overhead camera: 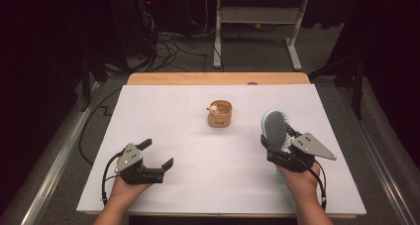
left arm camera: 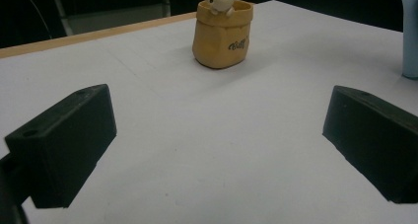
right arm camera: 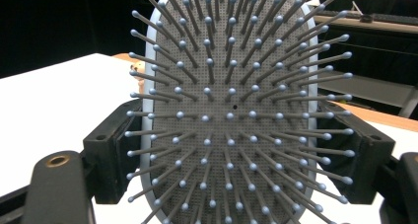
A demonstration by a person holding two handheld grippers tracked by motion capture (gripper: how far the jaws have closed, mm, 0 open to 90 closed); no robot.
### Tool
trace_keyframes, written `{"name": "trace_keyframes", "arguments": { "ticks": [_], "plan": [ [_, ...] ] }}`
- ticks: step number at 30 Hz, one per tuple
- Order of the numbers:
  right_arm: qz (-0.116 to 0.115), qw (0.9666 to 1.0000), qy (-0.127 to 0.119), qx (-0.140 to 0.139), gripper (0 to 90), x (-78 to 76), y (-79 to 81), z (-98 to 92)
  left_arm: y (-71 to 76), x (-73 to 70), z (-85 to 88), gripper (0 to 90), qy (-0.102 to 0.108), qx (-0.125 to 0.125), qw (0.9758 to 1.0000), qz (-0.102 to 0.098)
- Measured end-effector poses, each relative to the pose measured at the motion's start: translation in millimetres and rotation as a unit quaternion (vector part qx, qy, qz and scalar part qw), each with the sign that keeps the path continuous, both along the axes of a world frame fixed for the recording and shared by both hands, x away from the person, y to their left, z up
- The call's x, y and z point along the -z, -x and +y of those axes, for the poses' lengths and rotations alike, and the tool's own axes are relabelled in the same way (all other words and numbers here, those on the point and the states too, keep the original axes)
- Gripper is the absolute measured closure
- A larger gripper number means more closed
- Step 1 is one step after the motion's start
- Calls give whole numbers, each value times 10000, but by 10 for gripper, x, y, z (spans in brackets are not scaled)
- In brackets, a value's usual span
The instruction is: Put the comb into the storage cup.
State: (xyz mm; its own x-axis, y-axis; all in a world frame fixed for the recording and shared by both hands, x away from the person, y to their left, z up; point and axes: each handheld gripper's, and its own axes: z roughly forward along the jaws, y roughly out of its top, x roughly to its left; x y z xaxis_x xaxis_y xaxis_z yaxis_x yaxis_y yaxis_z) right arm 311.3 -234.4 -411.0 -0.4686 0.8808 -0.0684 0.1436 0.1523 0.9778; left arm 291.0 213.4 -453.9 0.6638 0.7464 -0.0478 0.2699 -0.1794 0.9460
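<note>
Hairbrush point(overhead camera: 275, 130), light blue, stands clamped at its rim between my right gripper's point(overhead camera: 280, 150) jaws, right of the table point(overhead camera: 198, 185); its own view shows bristles facing me. My left gripper point(overhead camera: 157, 153) gapes wide, and its view reads lettering on the tan pot point(left arm camera: 223, 34).

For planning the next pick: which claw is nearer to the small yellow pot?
Right. The right claw, holding the hairbrush, sits beside the pot; the open left claw is farther.
</note>
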Motion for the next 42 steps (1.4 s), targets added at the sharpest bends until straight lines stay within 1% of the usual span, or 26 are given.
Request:
{"name": "trace_keyframes", "arguments": {
  "ticks": [3,5,10,12,15,17,20,23,26,30,38,42],
  "plan": [
    [8,10000,-9,-8,207,1,-2,1,-22,-11,-15,0,70,-16,10000,24],
    [29,10000,-24,-24,207,1,0,5,-64,-38,-42,0,20,-92,9999,67],
    [42,10000,-64,-57,207,-3,1,6,-147,-108,-94,1,18,-88,9999,125],
    [28,10000,-67,-65,207,-6,4,2,-183,-130,-126,0,40,-10,9999,124],
    [41,9999,-84,-53,207,-6,0,-4,-242,-164,-220,0,-114,68,9998,133],
    [60,10000,-69,-39,207,-5,3,-1,-272,-194,-298,0,-166,112,9998,72],
    [30,10000,-54,-40,207,-12,11,4,-329,-228,-406,0,-171,211,9996,2],
    [-3,10000,-28,-17,207,-18,15,9,-399,-229,-500,0,-61,262,9996,34],
    [4,10000,-15,-7,207,-12,19,5,-445,-229,-597,0,-95,318,9994,31],
    [-3,10000,-26,11,207,-13,23,-5,-489,-230,-705,2,-85,416,9991,8],
    [-35,10000,-1,22,207,-18,26,1,-567,-228,-875,11,33,554,9985,-16],
    [-58,10000,19,23,207,-26,44,4,-576,-206,-922,10,15,605,9982,16]
  ]
}}
